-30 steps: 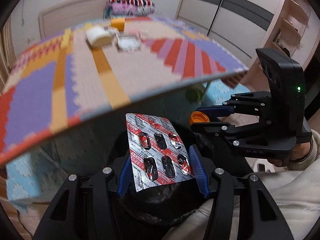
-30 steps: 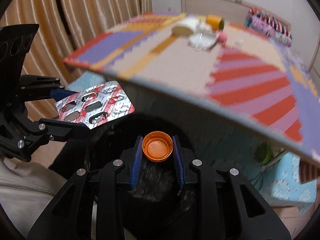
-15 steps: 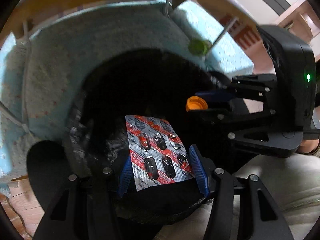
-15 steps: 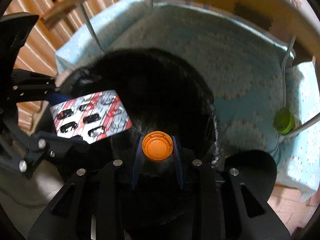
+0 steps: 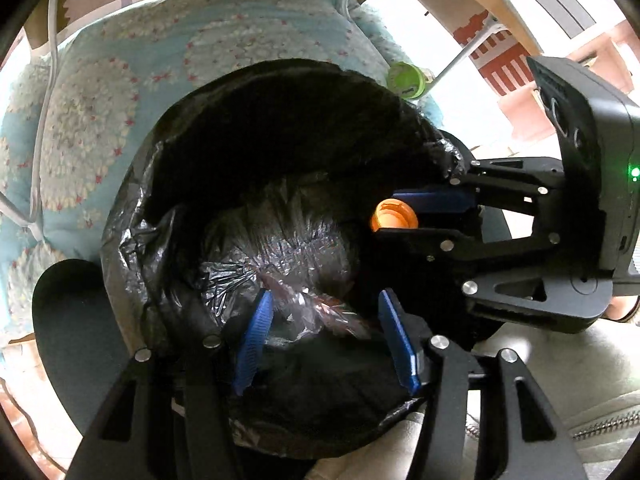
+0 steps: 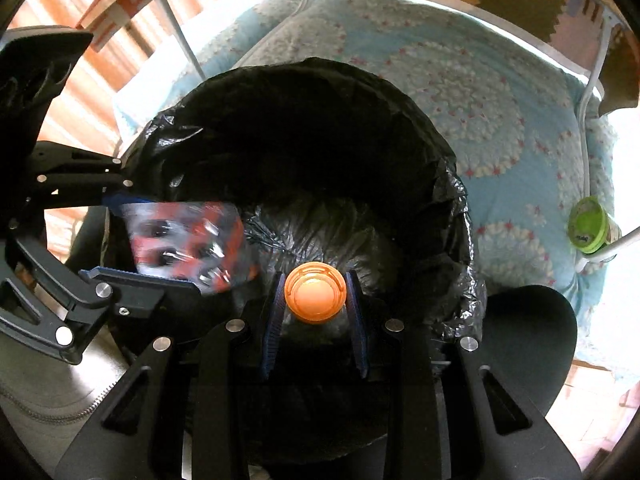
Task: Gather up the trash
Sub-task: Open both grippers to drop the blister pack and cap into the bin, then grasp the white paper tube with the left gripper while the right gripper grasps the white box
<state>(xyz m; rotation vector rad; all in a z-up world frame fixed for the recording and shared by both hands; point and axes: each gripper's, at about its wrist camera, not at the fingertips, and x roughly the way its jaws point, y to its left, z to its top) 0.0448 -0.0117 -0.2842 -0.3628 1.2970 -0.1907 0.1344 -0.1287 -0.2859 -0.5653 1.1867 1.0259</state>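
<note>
We hold both claws over the open mouth of a bin lined with a black trash bag [image 5: 188, 216], and both point down into it. Our left claw [image 5: 324, 332] is spread, and the red and silver pill pack [image 5: 320, 308] is a blur between its blue pads [image 5: 256, 328], tipping down toward the bag. From the right wrist view the pill pack [image 6: 188, 240] is blurred too, and we cannot tell if the pads touch it. Our right claw [image 6: 314, 300] has the orange bottle cap [image 6: 315, 292] between its blue pads, right over the bag [image 6: 360, 152]. The gap each side of the cap is very thin, so it looks pinched only lightly. The bin stands on a blue flowered blanket [image 6: 460, 80], and a small green tub [image 6: 588, 228] sits on the blanket off to the side.
</note>
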